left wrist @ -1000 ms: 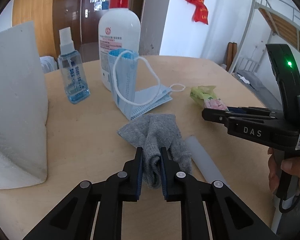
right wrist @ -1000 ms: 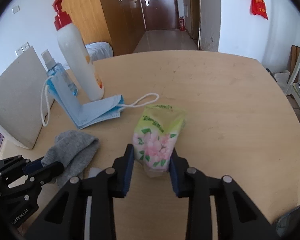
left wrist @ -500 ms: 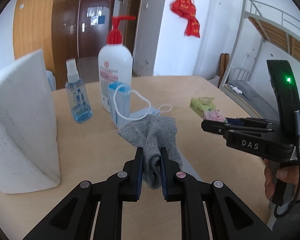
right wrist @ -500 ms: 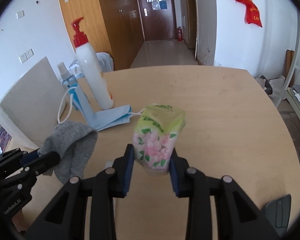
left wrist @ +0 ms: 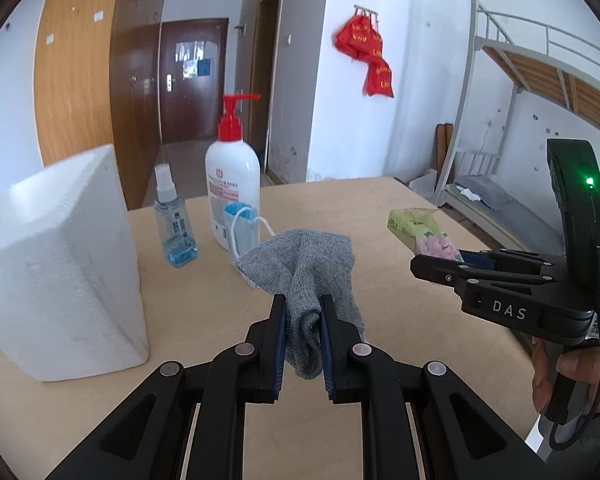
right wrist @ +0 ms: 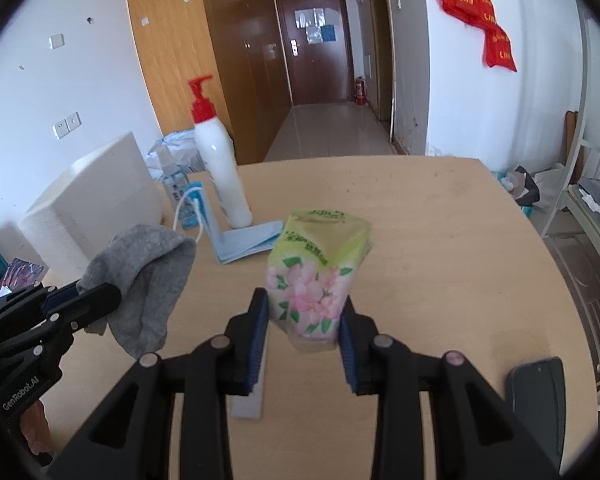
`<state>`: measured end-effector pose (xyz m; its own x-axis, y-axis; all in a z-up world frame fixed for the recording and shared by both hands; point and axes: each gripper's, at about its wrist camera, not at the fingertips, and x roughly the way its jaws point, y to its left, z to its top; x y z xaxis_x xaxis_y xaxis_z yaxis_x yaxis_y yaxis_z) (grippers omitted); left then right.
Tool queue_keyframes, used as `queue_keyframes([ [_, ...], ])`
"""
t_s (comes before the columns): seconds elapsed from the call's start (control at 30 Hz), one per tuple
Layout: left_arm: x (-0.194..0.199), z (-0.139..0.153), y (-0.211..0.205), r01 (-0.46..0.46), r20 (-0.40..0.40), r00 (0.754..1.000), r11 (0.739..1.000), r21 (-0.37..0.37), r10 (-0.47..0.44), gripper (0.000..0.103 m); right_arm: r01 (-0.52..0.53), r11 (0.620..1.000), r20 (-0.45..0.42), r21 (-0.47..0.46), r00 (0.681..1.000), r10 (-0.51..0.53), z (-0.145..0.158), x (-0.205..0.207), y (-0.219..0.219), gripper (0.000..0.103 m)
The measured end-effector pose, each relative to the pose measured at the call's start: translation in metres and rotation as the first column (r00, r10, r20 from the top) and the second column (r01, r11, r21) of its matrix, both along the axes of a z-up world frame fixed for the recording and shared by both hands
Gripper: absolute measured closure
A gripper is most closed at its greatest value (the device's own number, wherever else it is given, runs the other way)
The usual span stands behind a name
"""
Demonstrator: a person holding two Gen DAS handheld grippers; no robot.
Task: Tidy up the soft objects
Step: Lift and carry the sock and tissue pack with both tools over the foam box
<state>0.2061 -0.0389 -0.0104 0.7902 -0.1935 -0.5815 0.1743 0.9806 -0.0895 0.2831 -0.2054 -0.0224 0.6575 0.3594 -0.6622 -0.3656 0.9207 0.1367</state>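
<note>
My left gripper [left wrist: 303, 312] is shut on a grey sock [left wrist: 308, 264], which hangs off the table between its blue pads. In the right wrist view the same sock [right wrist: 144, 276] droops from the left gripper [right wrist: 100, 300] at the lower left. My right gripper [right wrist: 303, 312] is shut on a green tissue pack with pink flowers [right wrist: 314, 272], held above the tabletop. From the left wrist view the tissue pack [left wrist: 420, 232] sticks out ahead of the right gripper [left wrist: 440, 268]. A blue face mask [right wrist: 244, 240] lies on the table, leaning against the pump bottle.
A white pump bottle with a red top [left wrist: 232, 196] and a small blue spray bottle [left wrist: 174, 224] stand at the back of the wooden table [right wrist: 440, 248]. A white foam block [left wrist: 60, 280] stands at the left. A pale flat bar [right wrist: 250, 392] lies under the right gripper. A dark object [right wrist: 536, 384] lies front right.
Both grippers have risen and pulled back with their loads. The sock has come off the table and now hangs free; the tissue pack is higher above the table.
</note>
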Motion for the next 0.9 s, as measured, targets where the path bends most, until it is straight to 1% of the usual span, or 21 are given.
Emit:
queue_keyframes([
  [0.37, -0.057, 0.033, 0.001, -0.014, 0.105, 0.994, 1.000, 0.002, 0.014, 0.087, -0.014, 1.000, 0.108, 0.020, 0.994, 0.012, 0.032, -0.053, 0.004, 0.066],
  [0.5, -0.083, 0.044, 0.002, -0.034, 0.170, 0.985, 0.999, 0.021, 0.030, 0.087, -0.021, 0.999, 0.146, 0.027, 0.989, 0.017, 0.041, -0.076, 0.007, 0.066],
  [0.77, -0.125, 0.058, 0.005, -0.044, 0.230, 0.972, 0.999, 0.008, 0.041, 0.087, -0.034, 0.999, 0.217, 0.041, 0.976, 0.025, 0.054, -0.114, 0.013, 0.066],
  [0.9, -0.152, 0.069, 0.004, -0.053, 0.278, 0.959, 0.999, 0.009, 0.049, 0.087, -0.049, 0.997, 0.262, 0.053, 0.964, 0.033, 0.063, -0.134, 0.012, 0.066],
])
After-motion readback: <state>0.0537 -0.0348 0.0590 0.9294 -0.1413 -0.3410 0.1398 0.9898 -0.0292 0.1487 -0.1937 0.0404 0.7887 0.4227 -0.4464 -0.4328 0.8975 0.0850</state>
